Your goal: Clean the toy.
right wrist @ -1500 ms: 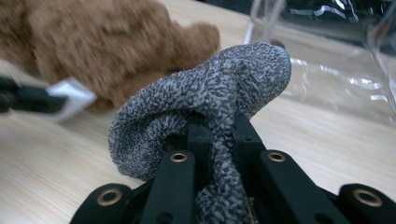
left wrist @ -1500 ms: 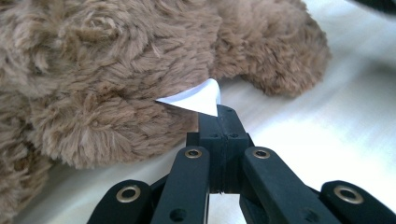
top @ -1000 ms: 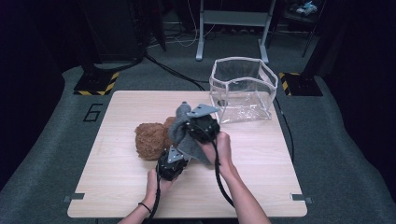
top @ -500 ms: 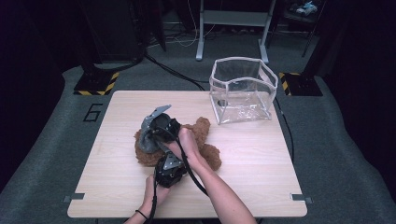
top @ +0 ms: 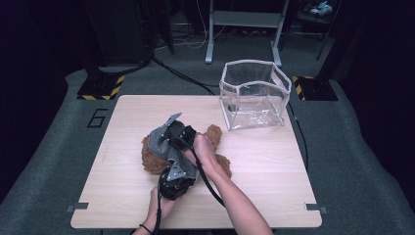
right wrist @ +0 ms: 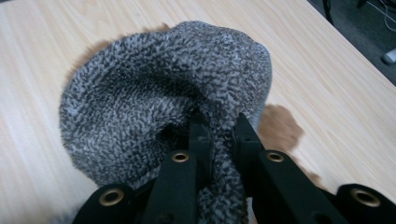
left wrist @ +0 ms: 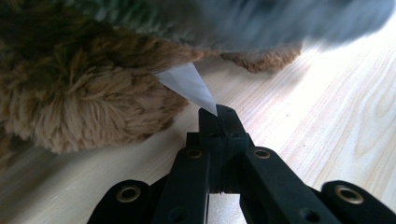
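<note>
Two grippers are worked together over the brown teddy bear, which lies on the wooden table left of and nearer the person than the clear plastic box. Since a second ago the right gripper has been carried from the box side across to the far-left part of the bear, and the grey knitted hat has been brought with it; the hat is now draped over what is probably the bear's head. From this it is judged that the hat is being fitted onto the toy, with seating not yet finished.

In the right gripper view the jaws are nearly closed, with a fold of the hat's knit pinched between them. In the left gripper view the left gripper is fully closed, and a white tag sticking out of the bear's fur is nipped at its tip. The bear appears to be steadied that way.

In the high view the bear's head and most of its body are covered by hat, grippers and hands. How far the hat sits on the head cannot be made out. The top of the left gripper view is blurred grey, presumably hat.
</note>
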{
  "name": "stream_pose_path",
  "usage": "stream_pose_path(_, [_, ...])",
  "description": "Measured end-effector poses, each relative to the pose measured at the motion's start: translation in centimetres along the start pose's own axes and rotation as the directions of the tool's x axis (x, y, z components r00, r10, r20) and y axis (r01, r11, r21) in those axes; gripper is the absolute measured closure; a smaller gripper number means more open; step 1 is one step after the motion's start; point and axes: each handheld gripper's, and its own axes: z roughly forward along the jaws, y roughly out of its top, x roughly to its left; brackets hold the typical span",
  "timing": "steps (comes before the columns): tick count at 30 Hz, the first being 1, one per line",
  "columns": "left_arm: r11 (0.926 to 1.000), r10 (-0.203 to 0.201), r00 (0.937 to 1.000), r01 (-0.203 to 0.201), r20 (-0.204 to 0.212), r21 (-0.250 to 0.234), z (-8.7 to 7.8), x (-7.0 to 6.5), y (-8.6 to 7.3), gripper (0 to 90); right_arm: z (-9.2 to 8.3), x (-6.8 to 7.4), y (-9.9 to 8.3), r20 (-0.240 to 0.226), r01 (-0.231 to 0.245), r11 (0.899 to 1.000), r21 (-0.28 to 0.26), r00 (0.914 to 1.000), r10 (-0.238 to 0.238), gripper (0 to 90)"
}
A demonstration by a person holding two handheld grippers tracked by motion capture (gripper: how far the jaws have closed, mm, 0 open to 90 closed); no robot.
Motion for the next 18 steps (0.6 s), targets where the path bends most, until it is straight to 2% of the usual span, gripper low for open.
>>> stream_pose_path(1, [1.0000,-0.009,1.0000,0.009,0.002,-0.002,0.0,-0.1,-0.1,90.0,-0.1,-0.5,-0.3,0.007,0.001,1.000,0.008,1.0000,-0.001,82.5])
stream_pose_path(3, [1.0000,0.000,1.0000,0.000,0.004,-0.001,-0.1,0.0,-0.2,90.0,-0.5,-1.5,-1.0,0.021,-0.025,1.000,0.008,0.9995,0.024,82.6])
stream_pose_path(6, [0.9999,-0.010,0.9999,0.010,0.011,-0.002,-0.2,-0.1,-0.4,90.0,-0.8,-2.7,-1.8,0.030,-0.068,0.997,0.021,0.9972,0.068,82.6])
stream_pose_path(7, [0.9999,-0.016,0.9998,0.016,0.009,-0.001,-0.2,-0.1,-0.5,90.0,-0.9,-3.3,-2.2,0.033,-0.070,0.997,0.021,0.9970,0.069,82.6])
stream_pose_path(8, [1.0000,-0.002,0.9999,0.002,0.012,0.006,-0.3,0.1,-0.5,90.0,-1.0,-3.5,-2.5,0.036,-0.093,0.995,0.030,0.9951,0.092,82.6])
stream_pose_path(9, [0.9999,-0.013,0.9999,0.013,0.008,0.003,-0.3,0.1,-0.6,90.0,-1.0,-4.1,-2.9,0.048,-0.097,0.995,0.028,0.9942,0.096,82.6])
stream_pose_path(10, [0.9997,-0.026,0.9996,0.026,0.007,0.003,-0.3,0.1,-0.7,90.0,-1.1,-4.7,-3.3,0.050,-0.122,0.992,0.030,0.9915,0.120,82.6])
stream_pose_path(11, [0.9999,-0.014,0.9999,0.014,0.006,0.005,-0.4,0.2,-0.7,90.0,-1.1,-5.1,-3.6,0.054,-0.132,0.991,0.024,0.9900,0.131,82.6])
stream_pose_path(15, [0.9998,-0.021,0.9998,0.021,0.004,0.004,-0.4,0.4,-0.9,90.0,-1.4,-7.1,-5.0,0.075,-0.184,0.982,0.041,0.9807,0.181,82.6])
stream_pose_path(17, [0.9998,-0.016,0.9998,0.016,0.011,0.010,-0.5,0.5,-1.1,90.0,-1.4,-8.2,-5.7,0.083,-0.198,0.979,0.040,0.9775,0.194,82.6])
stream_pose_path(18, [0.9996,-0.026,0.9996,0.026,0.007,0.003,-0.5,0.4,-1.2,90.0,-1.3,-8.7,-6.1,0.094,-0.202,0.979,0.033,0.9757,0.198,82.6])
